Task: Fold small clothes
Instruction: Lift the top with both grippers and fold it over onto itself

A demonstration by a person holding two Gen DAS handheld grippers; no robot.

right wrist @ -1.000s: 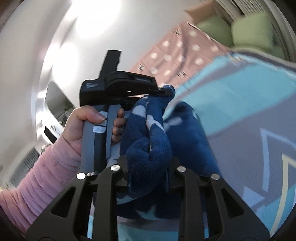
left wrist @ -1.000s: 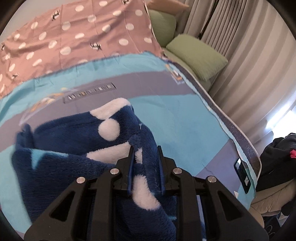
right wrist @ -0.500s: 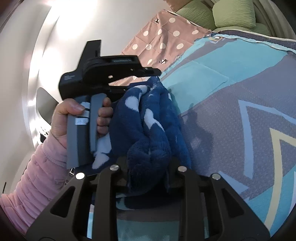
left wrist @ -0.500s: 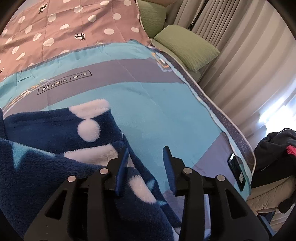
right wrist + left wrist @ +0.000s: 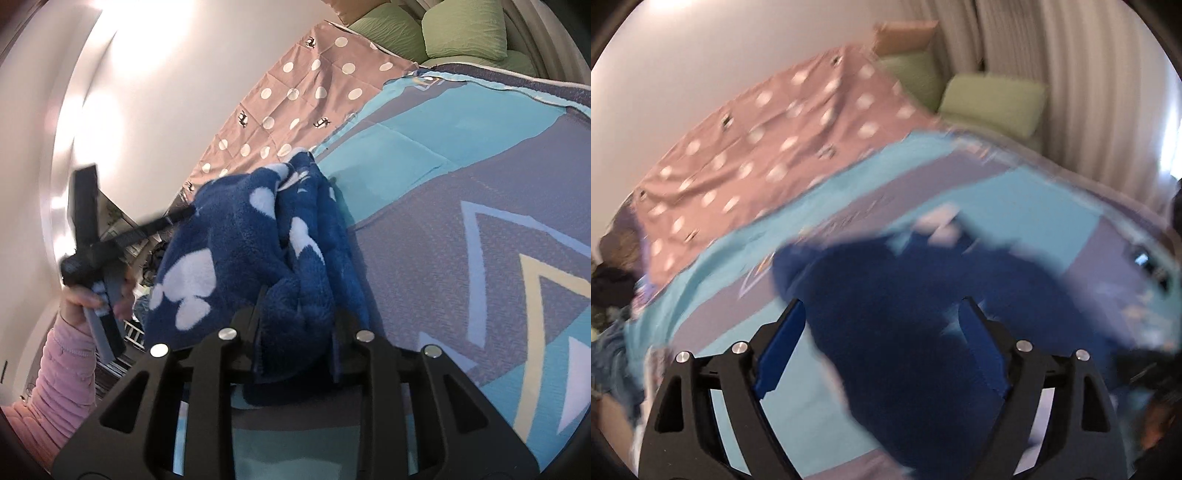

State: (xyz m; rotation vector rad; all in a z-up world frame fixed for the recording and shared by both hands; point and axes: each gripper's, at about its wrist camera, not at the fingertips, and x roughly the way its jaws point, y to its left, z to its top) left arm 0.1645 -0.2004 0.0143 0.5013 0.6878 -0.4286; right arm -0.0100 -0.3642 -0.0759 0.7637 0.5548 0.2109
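Clearly the right hand-held gripper [image 5: 295,341] has a thick bunched fold of the blue fleece garment [image 5: 255,243] between its pads, though its jaws are easing apart. The left hand-held gripper [image 5: 882,347] stands wide with jaws opening; fleece shows in the gap, but the blurred pads press on nothing. The garment, navy with white paw prints, hangs from the right grip and slumps onto the bed [image 5: 461,221], over the turquoise-and-grey quilt toward its near edge. It looks soft, plush and light, limp enough to sag and bunch, and not slippery. I would pinch a single-layer hem or corner, not the wad, so it spreads flat.
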